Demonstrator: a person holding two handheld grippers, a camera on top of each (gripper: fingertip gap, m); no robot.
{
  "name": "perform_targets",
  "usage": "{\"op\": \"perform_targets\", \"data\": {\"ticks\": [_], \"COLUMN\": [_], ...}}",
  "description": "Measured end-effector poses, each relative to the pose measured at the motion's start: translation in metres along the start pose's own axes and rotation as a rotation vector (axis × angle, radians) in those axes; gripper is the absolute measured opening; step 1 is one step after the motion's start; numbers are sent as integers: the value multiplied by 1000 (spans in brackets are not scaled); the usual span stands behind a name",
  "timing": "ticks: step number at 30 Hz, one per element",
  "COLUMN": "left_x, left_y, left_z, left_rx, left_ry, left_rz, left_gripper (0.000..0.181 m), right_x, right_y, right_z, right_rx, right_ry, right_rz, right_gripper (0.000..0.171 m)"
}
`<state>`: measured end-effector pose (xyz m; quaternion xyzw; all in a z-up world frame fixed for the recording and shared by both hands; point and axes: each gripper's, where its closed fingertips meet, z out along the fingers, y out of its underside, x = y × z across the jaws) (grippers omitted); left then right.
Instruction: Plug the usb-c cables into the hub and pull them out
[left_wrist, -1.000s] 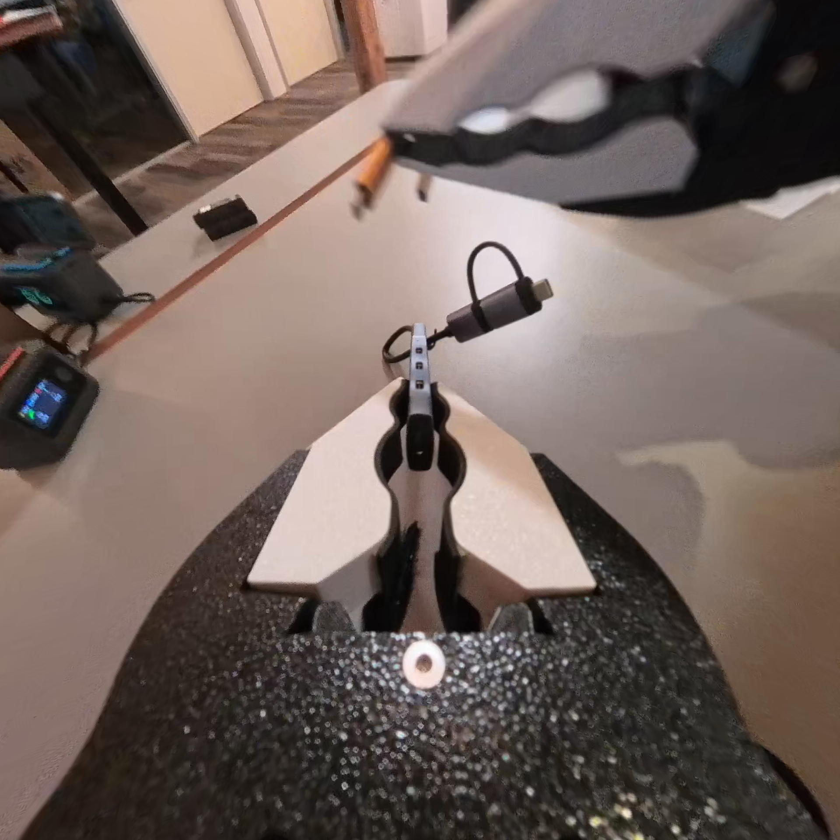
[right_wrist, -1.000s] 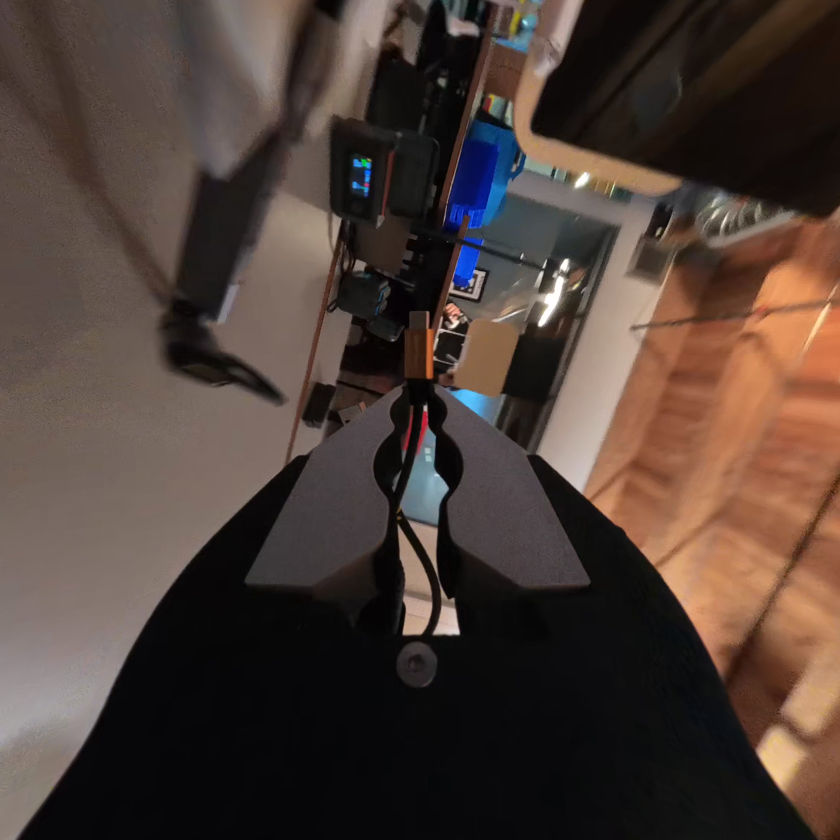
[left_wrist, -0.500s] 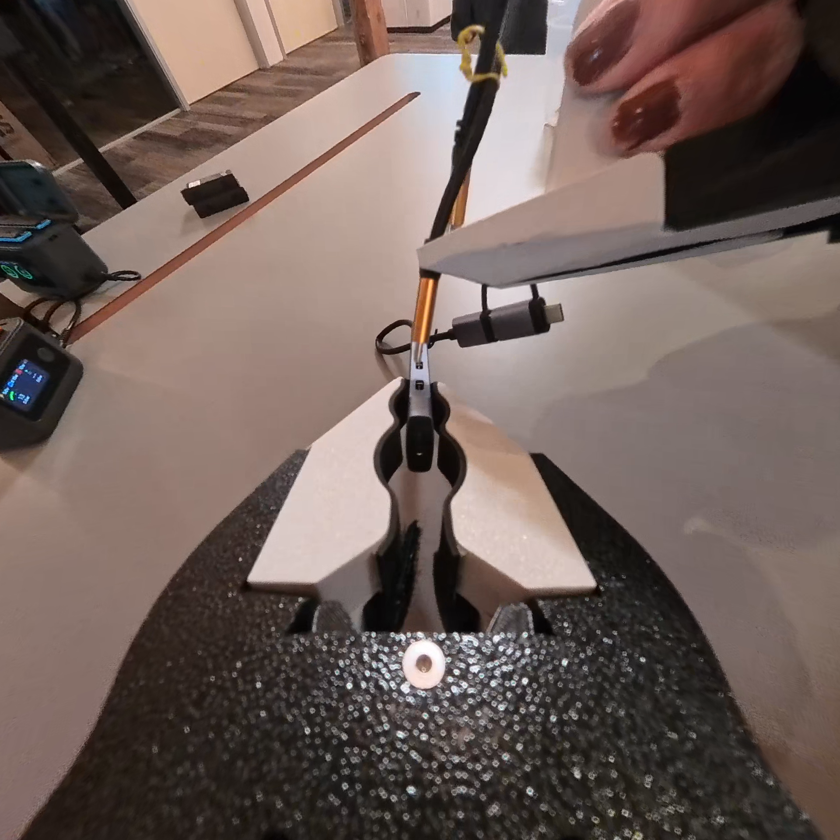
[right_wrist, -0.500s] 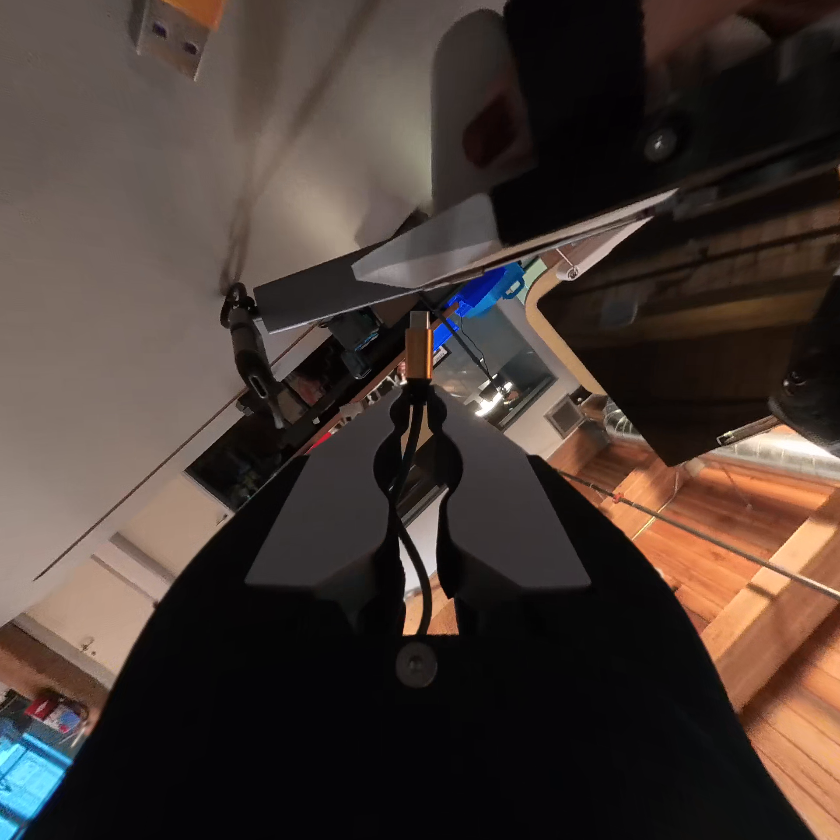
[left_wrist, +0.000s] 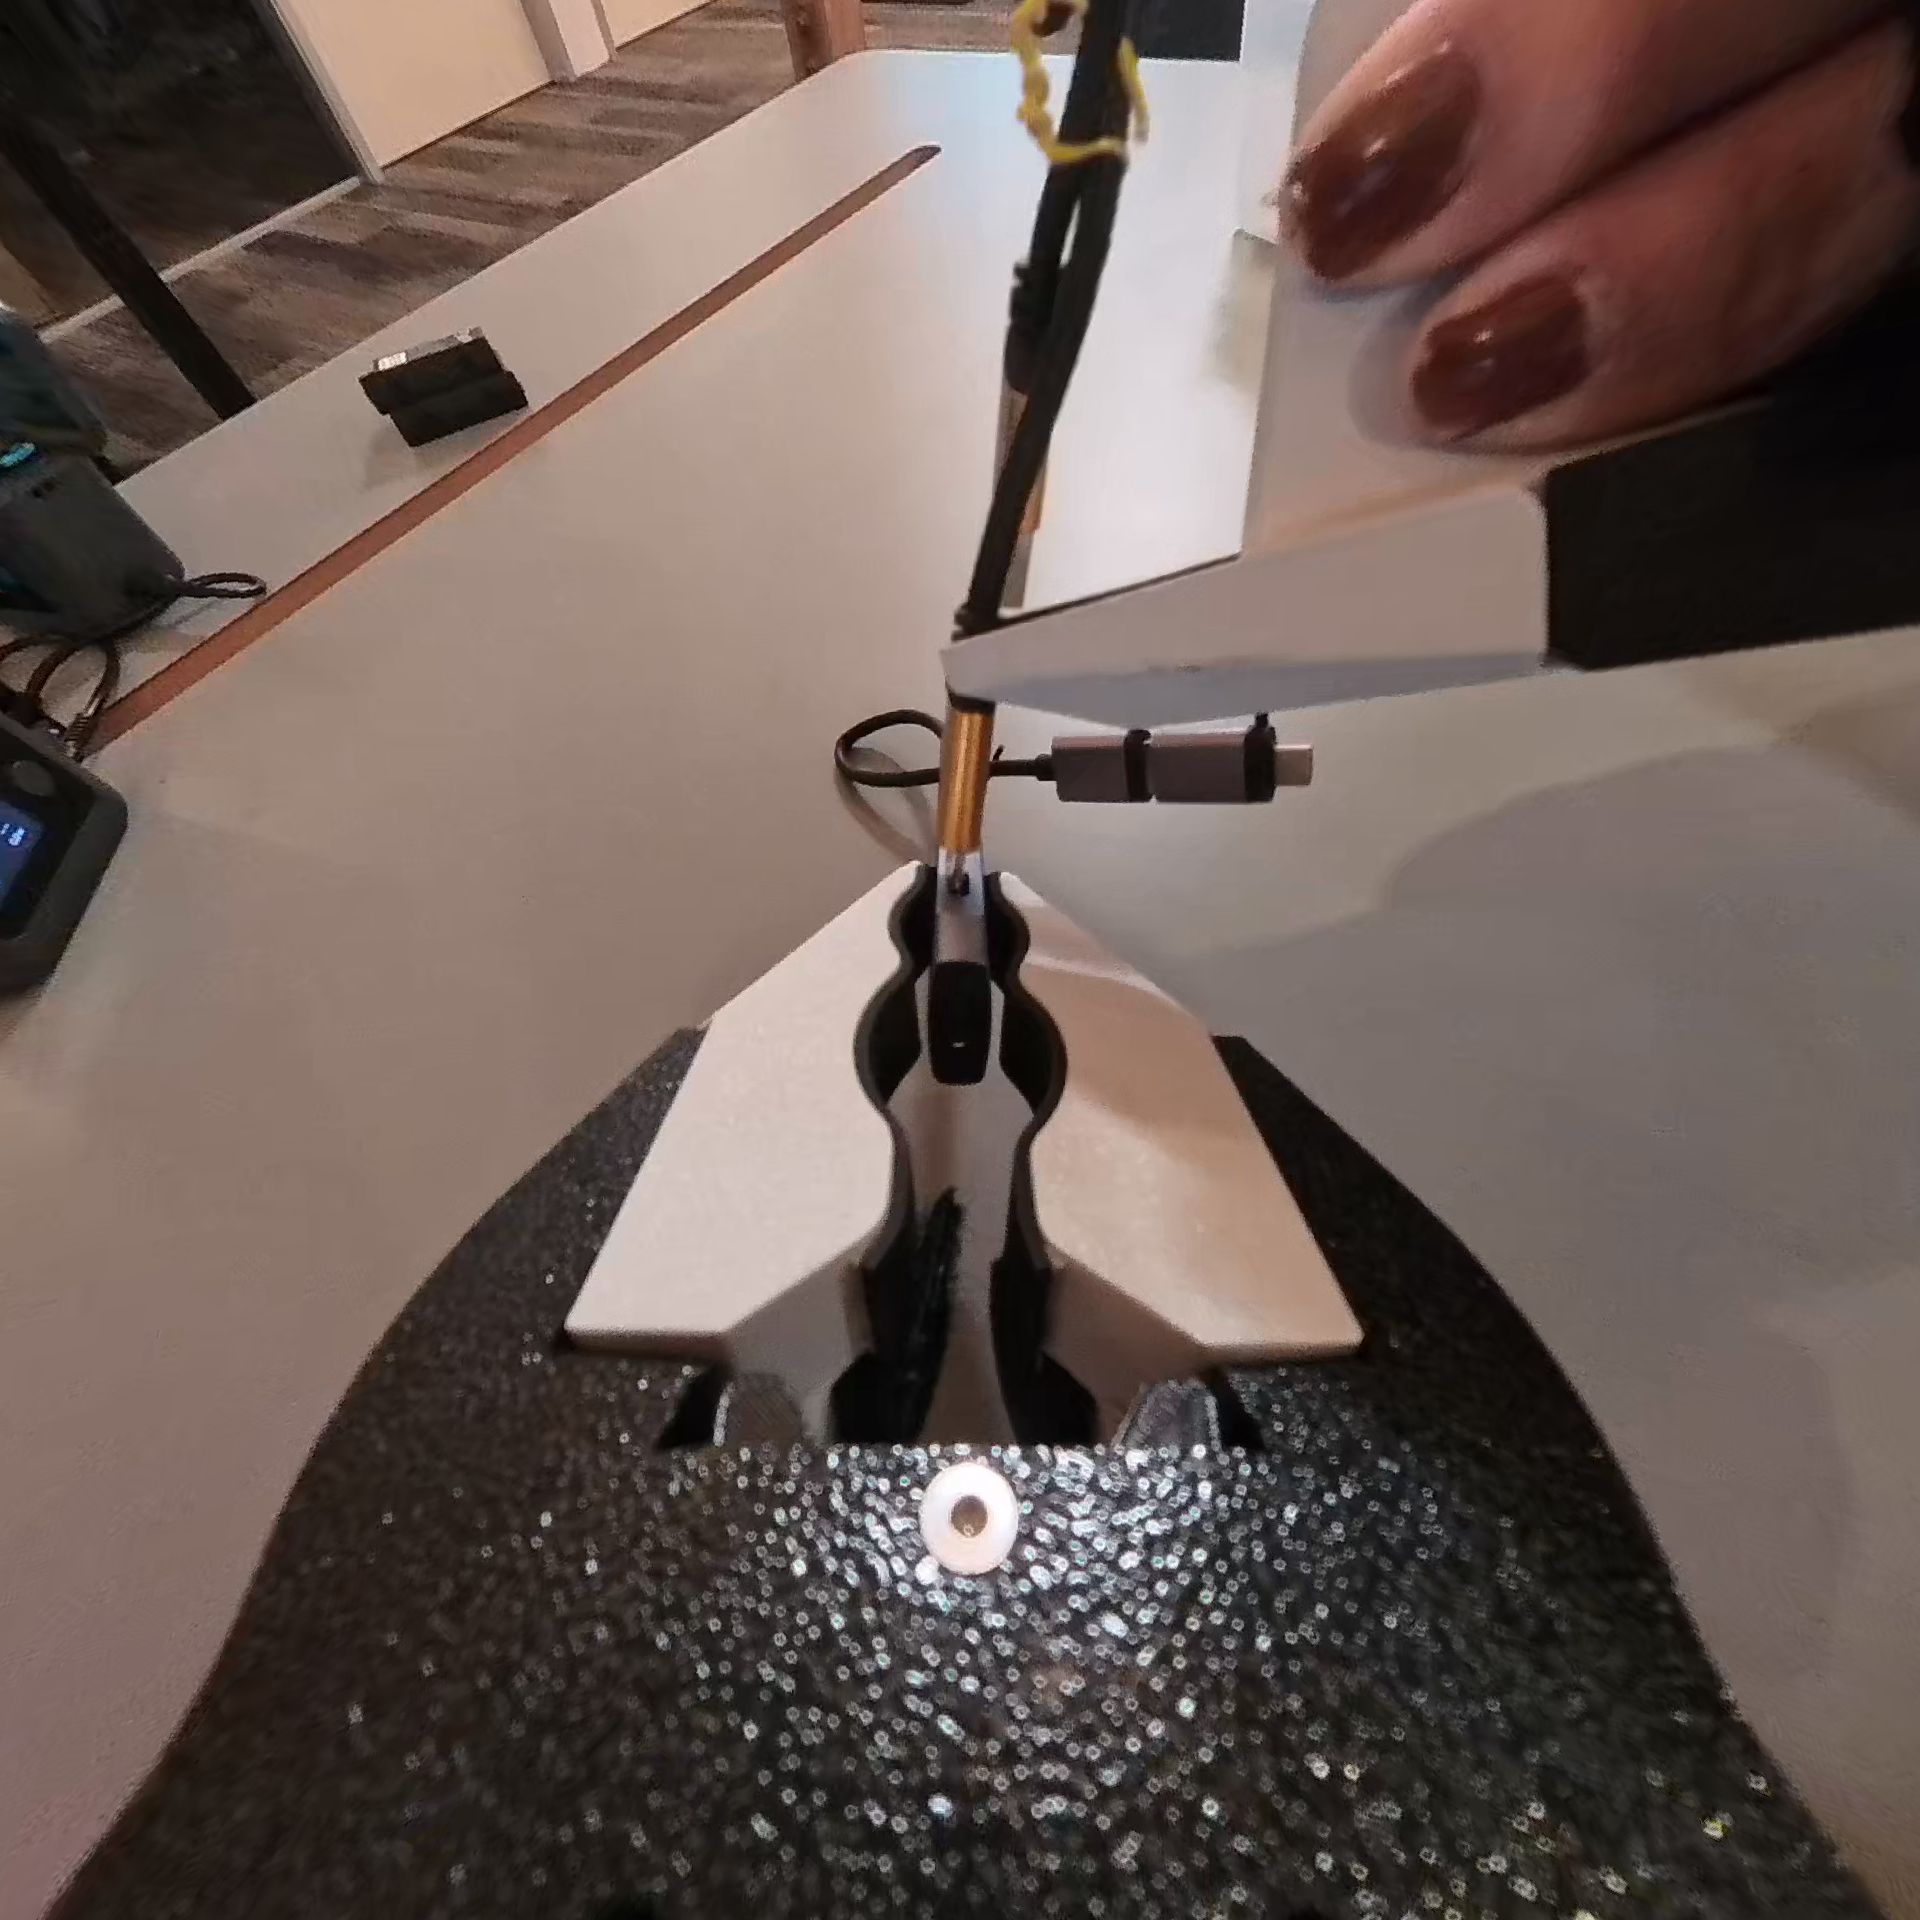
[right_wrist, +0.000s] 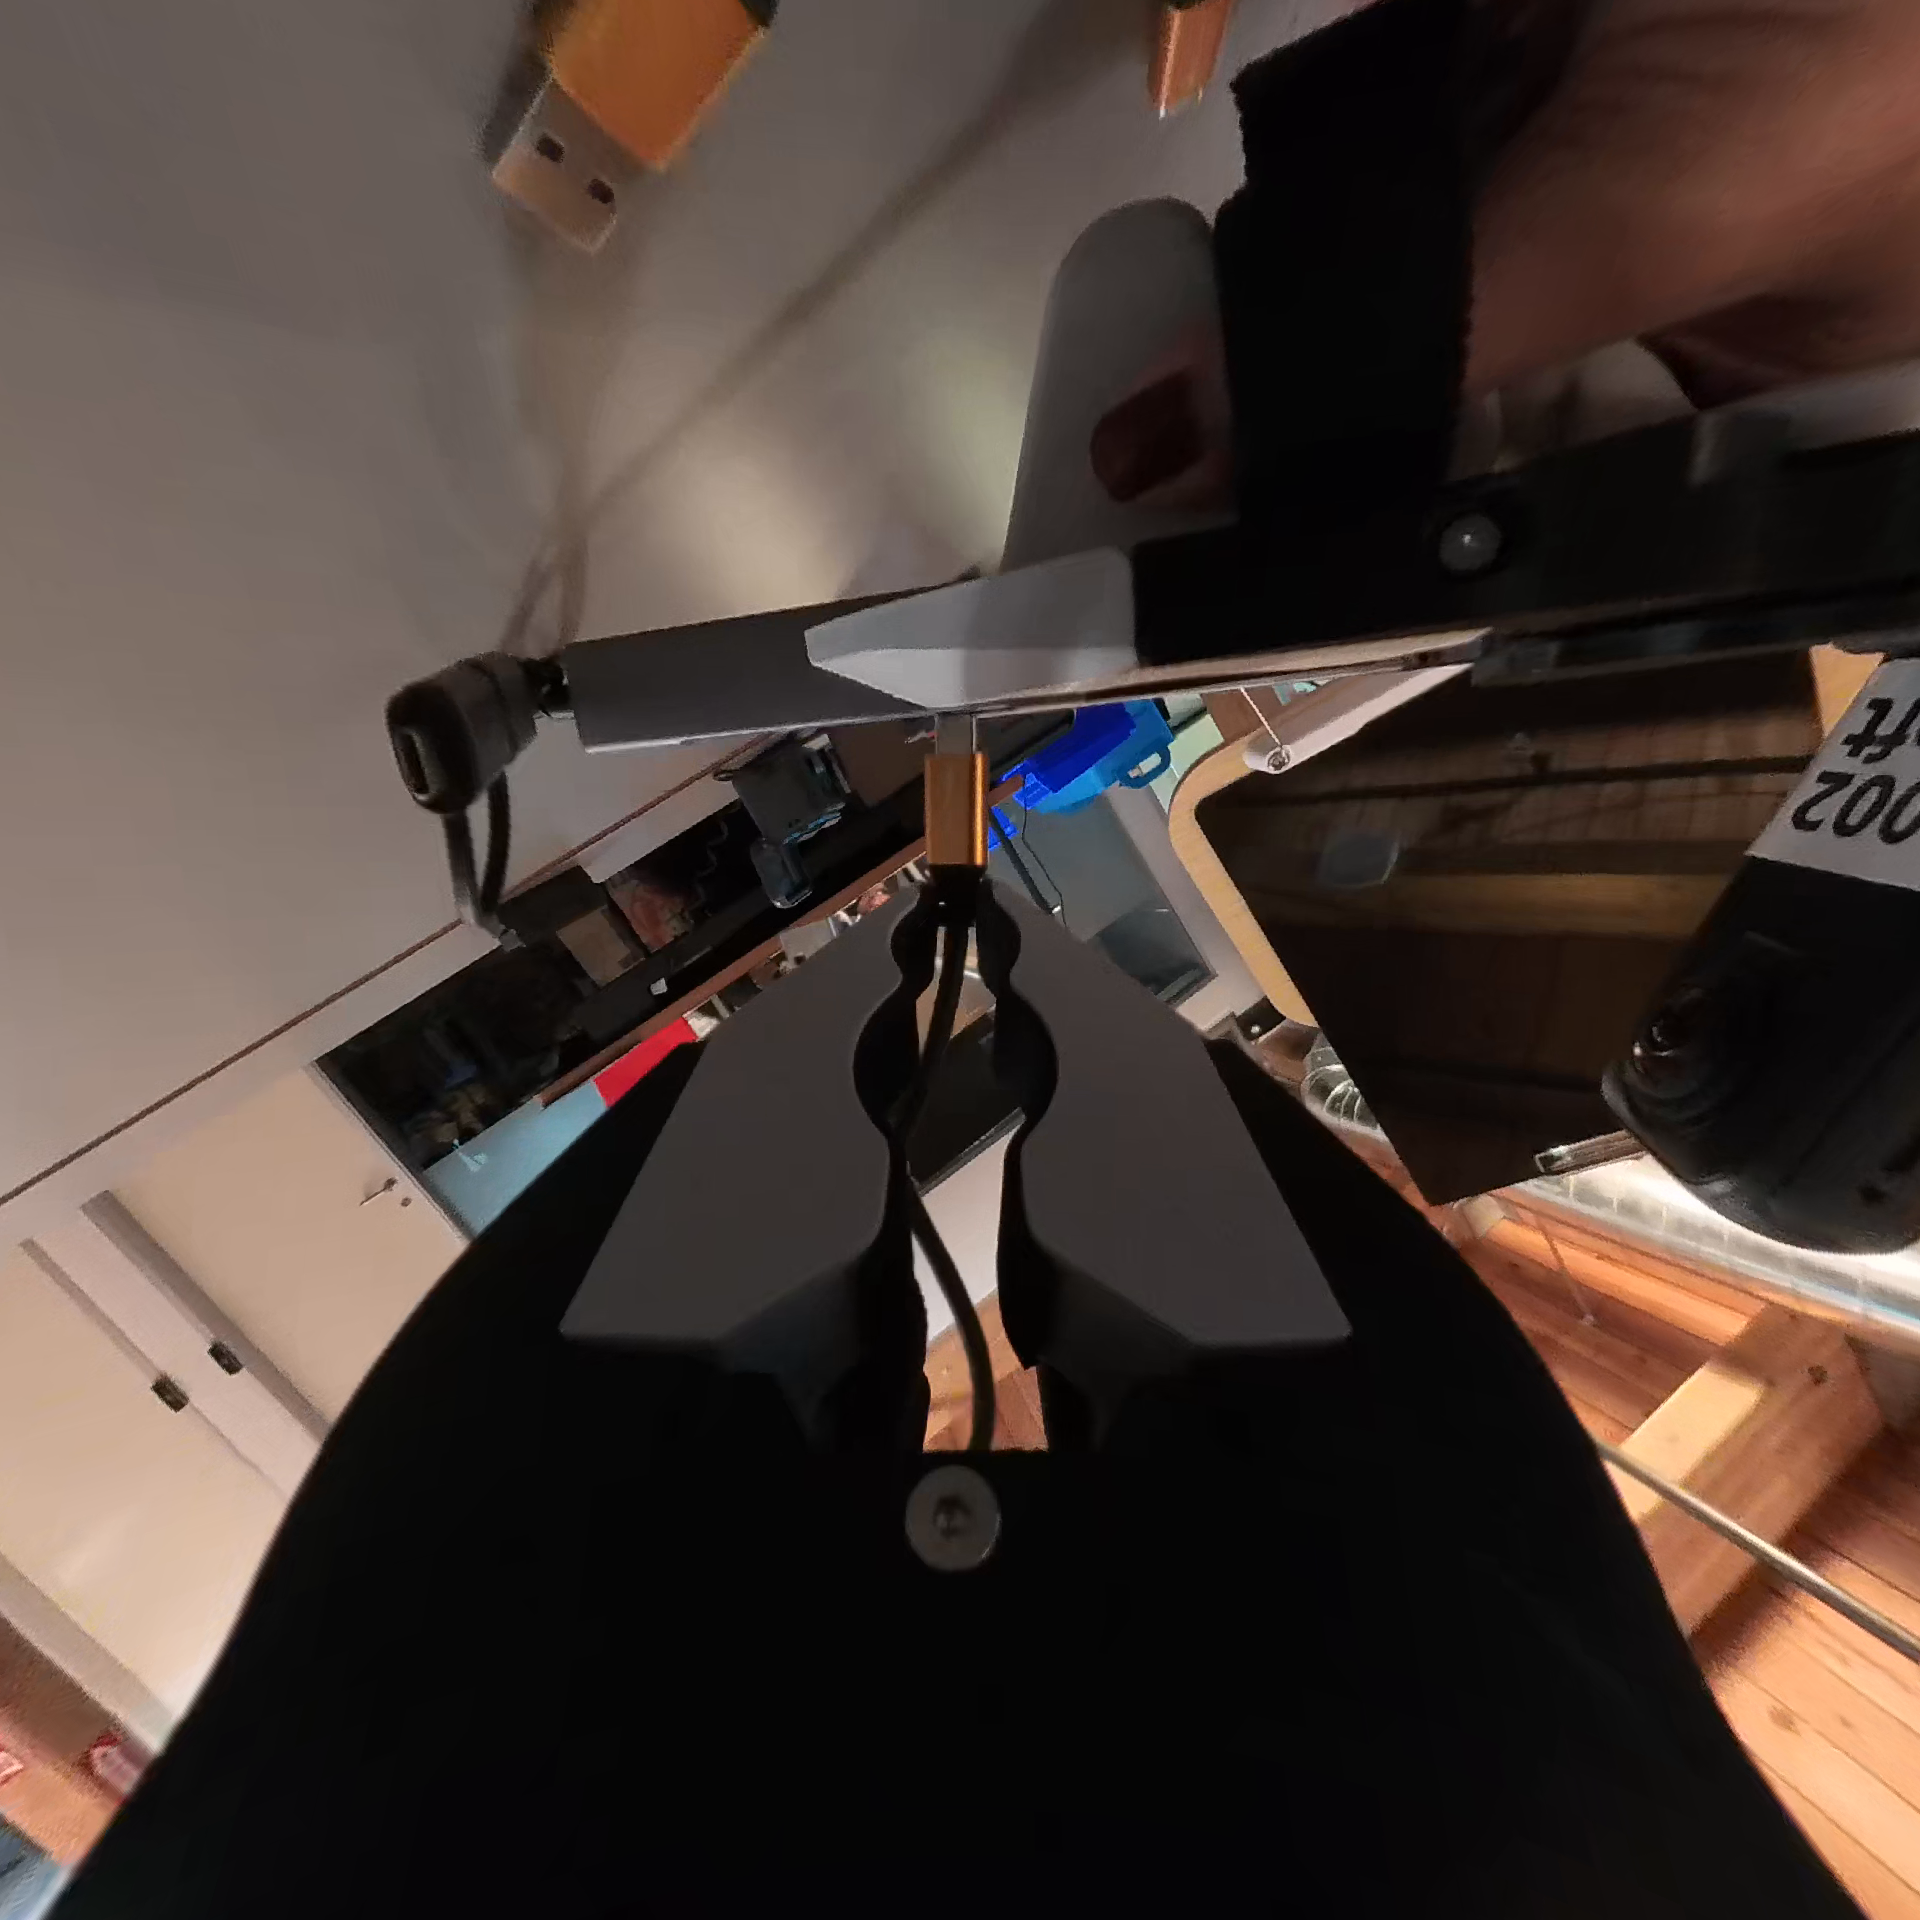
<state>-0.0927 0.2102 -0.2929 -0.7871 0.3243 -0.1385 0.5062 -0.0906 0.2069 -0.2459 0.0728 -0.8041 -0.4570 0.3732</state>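
The left claw (left_wrist: 961, 914), with pale grey fingers on a glittery black body, is clenched on the slim grey metal usb hub (left_wrist: 961, 951), holding it edge-up above the light grey tabletop (left_wrist: 520, 831), probably so that its row of ports faces upward and the body cannot twist under an insertion push. The right claw (right_wrist: 951, 914), with dark grey fingers, is clamped on the black usb-c cable (right_wrist: 940, 1039) just behind its short orange-gold metal plug (right_wrist: 956, 810), a grip close enough to the tip to steer it. In the right wrist view the plug's silver tip meets the hub's edge (right_wrist: 727, 675) squarely, seemingly at or just inside a port; whether it is fully seated cannot be told. In the left wrist view the same plug (left_wrist: 964, 774) stands upright on the hub beneath the right claw's finger, the cable rising behind it, bundled with a yellow twist tie (left_wrist: 1081, 104). The hub's own short black lead ends in a grey adapter connector (left_wrist: 1179, 766) hanging free off to the side, clear of the work. The cable's other end, an orange usb-a plug (right_wrist: 613, 104), dangles loose.
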Motion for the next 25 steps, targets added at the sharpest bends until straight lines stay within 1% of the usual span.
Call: {"op": "perform_targets", "data": {"ticks": [7,12,17,25], "left_x": [2,2,1,7], "left_y": [2,5,11,9], "left_z": [2,5,7,7], "left_rx": [-12,-36,-65,-75], "left_ry": [8,-23,-17,-23], "left_rz": [-4,23,6,59], "left_gripper": [7,6,6,6], "right_x": [-3,-5,-8,-7], "right_y": [-4,-9,-17,-17], "right_z": [1,2,3,3], "right_rx": [14,22,17,29], "right_ry": [-19,-59,-82,-94], "right_rz": [-51,-46,-49,-87], "right_gripper": [6,6,5,5]}}
